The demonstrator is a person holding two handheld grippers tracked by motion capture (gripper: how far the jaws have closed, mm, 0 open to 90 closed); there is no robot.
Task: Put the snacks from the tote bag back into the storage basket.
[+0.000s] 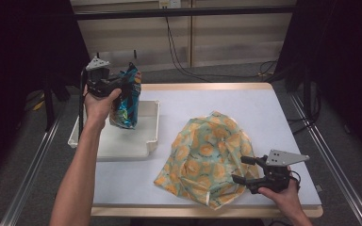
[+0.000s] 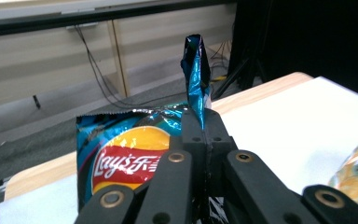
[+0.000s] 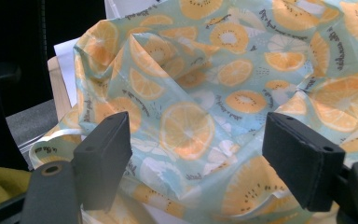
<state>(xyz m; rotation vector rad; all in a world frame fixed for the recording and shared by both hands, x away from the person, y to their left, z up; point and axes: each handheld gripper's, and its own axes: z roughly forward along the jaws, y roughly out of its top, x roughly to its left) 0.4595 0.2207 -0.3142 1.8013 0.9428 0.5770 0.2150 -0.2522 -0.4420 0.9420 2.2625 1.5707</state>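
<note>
Desk (image 1: 264, 108): white top, fruit-print cloth bag (image 1: 207, 155) slumped at near right, white tray (image 1: 152, 123) at left.

Step looks like chip bag going into cloth bag. To do it well: right tongs (image 1: 243, 169) pinch bag rim and lift mouth wide first; left tongs (image 1: 122, 82) keep grip high, lower gently, avoid crushing.

Chip bag (image 1: 126, 99) hangs above tray, top seam clamped in left tongs, well apart from cloth bag. Right tongs apart, cloth just ahead, not gripped.

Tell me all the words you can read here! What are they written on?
"Lay's", followed by two characters too blurred to read: on the red band of the blue chip bag held shut in the left claw.
Small dark writing printed between the fruit slices on the cloth bag: too small and blurred to read.
</note>
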